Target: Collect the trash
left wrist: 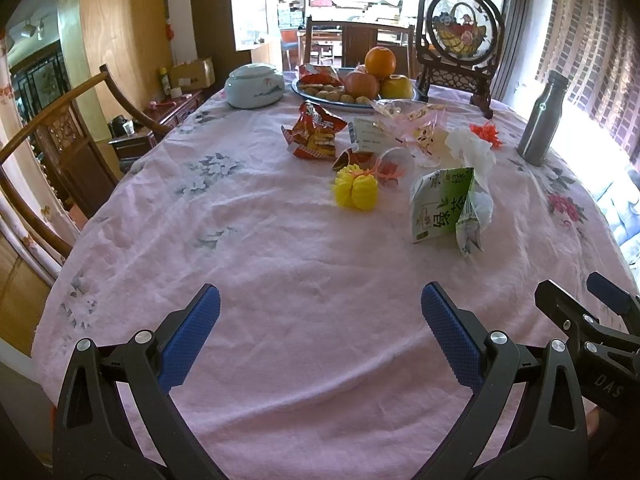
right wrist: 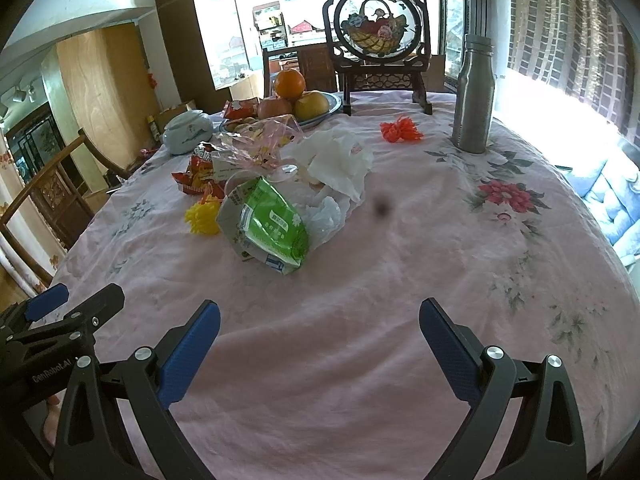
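Both your left gripper point(left wrist: 320, 332) and right gripper point(right wrist: 320, 344) hover with jaws wide open, empty. The crumpled green-and-white paper carton point(right wrist: 264, 224) lies mid-tabletop, ahead-left of the right jaws, long axis diagonal; right looks nearer.

Green-and-white carton point(left wrist: 444, 208) just right of the yellow ruffled ball point(left wrist: 356, 188) reads 绿茶; "DAS" on the right tool point(left wrist: 608, 380) body, "GenRobot.AI" on the left tool point(right wrist: 52, 374) body; snack bag and white label print unreadable.
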Tool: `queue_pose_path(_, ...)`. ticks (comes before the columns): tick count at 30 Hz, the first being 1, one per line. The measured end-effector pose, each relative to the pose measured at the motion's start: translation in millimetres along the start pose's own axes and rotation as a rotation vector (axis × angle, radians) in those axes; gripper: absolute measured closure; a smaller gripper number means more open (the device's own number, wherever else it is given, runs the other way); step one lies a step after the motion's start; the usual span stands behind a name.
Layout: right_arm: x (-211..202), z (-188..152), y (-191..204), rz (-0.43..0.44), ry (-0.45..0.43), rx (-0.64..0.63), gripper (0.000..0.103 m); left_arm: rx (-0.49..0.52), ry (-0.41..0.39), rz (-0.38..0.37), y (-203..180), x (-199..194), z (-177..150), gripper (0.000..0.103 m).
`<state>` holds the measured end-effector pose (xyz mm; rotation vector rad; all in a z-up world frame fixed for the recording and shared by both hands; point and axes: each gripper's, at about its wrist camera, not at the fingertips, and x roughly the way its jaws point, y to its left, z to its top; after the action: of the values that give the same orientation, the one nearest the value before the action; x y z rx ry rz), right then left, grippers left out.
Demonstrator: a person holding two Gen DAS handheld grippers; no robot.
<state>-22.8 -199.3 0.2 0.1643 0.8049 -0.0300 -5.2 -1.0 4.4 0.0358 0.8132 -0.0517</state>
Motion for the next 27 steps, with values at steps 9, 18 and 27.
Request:
queue_pose_path(9,-0.3,0.1,-0.8,0.001,-0.003,0.001,0.005,0.002,-0.002,0.002,-0.6,-0.7,1.3,0.006)
queue_pose_path(18,-0.1,0.2,-1.5,0.003,-0.001,0.001,0.005,0.006,-0.004,0.005,-1.6,-1.5,2.8,0.006)
queue_pose_path(27,0.3,0.2,-2.1,0.006,0.000,0.003,0.005,0.006,-0.002,0.005,-1.9,-1.7,3.3,0.006)
